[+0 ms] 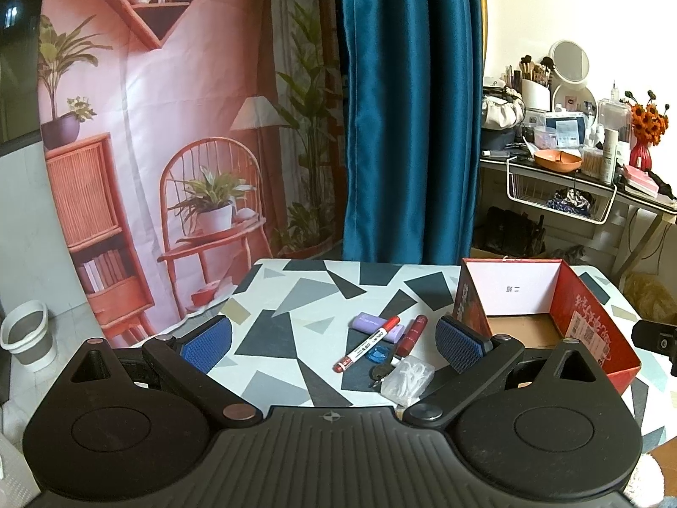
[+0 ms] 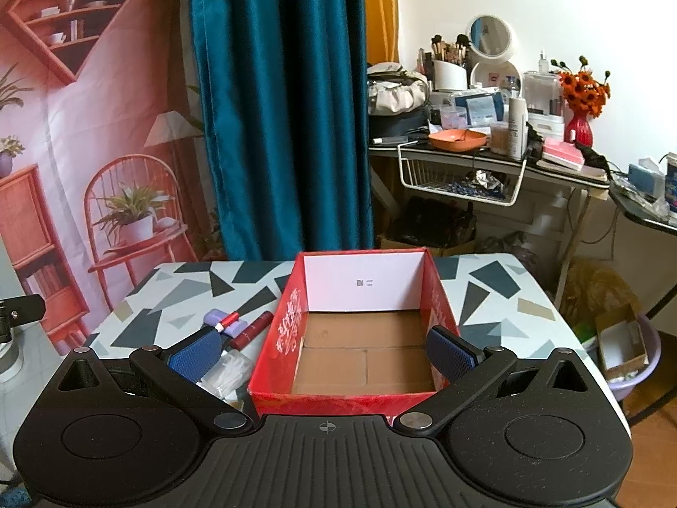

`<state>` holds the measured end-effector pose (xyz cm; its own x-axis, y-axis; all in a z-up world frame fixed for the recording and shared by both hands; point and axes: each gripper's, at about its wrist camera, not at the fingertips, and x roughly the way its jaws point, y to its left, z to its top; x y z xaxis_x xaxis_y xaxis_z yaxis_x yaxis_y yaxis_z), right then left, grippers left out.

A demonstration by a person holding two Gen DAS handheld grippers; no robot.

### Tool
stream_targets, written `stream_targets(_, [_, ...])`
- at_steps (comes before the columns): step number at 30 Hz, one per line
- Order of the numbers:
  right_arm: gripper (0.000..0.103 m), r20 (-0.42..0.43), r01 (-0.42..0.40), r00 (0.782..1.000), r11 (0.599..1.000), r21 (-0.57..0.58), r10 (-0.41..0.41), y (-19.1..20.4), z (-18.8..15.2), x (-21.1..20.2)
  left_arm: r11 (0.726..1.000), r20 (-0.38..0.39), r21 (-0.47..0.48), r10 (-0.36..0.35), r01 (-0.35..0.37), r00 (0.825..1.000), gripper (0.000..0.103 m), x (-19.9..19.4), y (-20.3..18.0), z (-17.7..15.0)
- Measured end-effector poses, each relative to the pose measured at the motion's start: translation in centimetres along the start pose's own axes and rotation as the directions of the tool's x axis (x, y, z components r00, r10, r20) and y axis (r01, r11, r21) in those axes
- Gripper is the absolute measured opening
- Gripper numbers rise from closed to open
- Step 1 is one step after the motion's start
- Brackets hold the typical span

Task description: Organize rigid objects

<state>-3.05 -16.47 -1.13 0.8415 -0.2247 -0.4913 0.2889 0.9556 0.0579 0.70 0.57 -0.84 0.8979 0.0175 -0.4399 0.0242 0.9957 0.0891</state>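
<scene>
Right wrist: marker (image 2: 227, 320) (half hidden).

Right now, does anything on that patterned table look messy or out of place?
Yes: a marker, red tube, purple case, keys and clear packet lie jumbled, some overlapping, left of the red box, which holds nothing.

An open red cardboard box (image 2: 440, 300) stands empty. Just left of it lie a red-capped marker (image 1: 367, 343), lilac case (image 1: 376, 327), red tube (image 1: 412, 335), keys (image 1: 381, 370) and clear packet (image 1: 407, 378).
</scene>
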Motion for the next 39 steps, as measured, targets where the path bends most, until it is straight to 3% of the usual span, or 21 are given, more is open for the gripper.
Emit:
stream_targets(7, [0.103, -0.010, -0.013, 1.000, 1.000, 0.006, 0.014, -0.3, 0.1, 0.7, 1.000, 0.009, 0.005, 0.008, -0.008, 1.000, 0.103, 0.4, 0.2, 0.2])
stream_targets(12, [0.103, 0.042, -0.020, 0.999, 0.999, -0.027, 0.022, -1.5, 0.9, 1.5, 1.000, 0.046, 0.014, 0.021, -0.022, 0.999, 0.103, 2.2, 0.7, 0.6])
stream_targets(16, [0.103, 0.046, 0.027, 0.999, 0.997, -0.078, -0.024, -3.8, 1.4, 4.3, 0.999, 0.059, 0.031, 0.042, -0.044, 0.997, 0.103, 5.8, 0.7, 0.7])
stream_targets(22, [0.100, -0.033, 0.077, 0.996, 0.996, -0.050, -0.079, -8.1, 0.7, 10.9, 0.999, -0.007, 0.010, 0.054, -0.054, 0.999, 0.103, 12.3, 0.7, -0.2])
stream_targets(25, [0.092, -0.068, 0.101, 0.992, 0.994, -0.053, -0.104, -9.6, 0.0, 13.8, 0.999, -0.038, 0.009, 0.046, -0.045, 0.998, 0.103, 15.3, 0.5, -0.8])
stream_targets(29, [0.089, -0.108, 0.126, 0.986, 0.991, -0.038, -0.129, -11.4, -0.6, 17.0, 1.000, -0.080, 0.001, 0.021, -0.021, 0.997, 0.103, 18.1, 0.2, -1.7])
stream_targets(34, [0.069, -0.189, 0.101, 0.977, 0.995, 0.003, -0.098, -13.1, -1.8, 19.9, 1.000, -0.130, 0.010, 0.014, -0.012, 0.991, 0.103, 20.4, 0.3, -3.0])
stream_targets(36, [0.057, -0.221, 0.093, 0.971, 0.996, 0.008, -0.089, -13.4, -2.4, 20.8, 1.000, -0.144, 0.002, 0.012, -0.012, 0.989, 0.103, 20.9, 0.6, -3.3])
stream_targets(39, [0.051, -0.262, 0.087, 0.962, 0.996, 0.033, -0.075, -13.9, -2.8, 21.6, 0.999, -0.173, -0.034, 0.006, -0.012, 0.985, 0.102, 21.8, 1.3, -3.6])
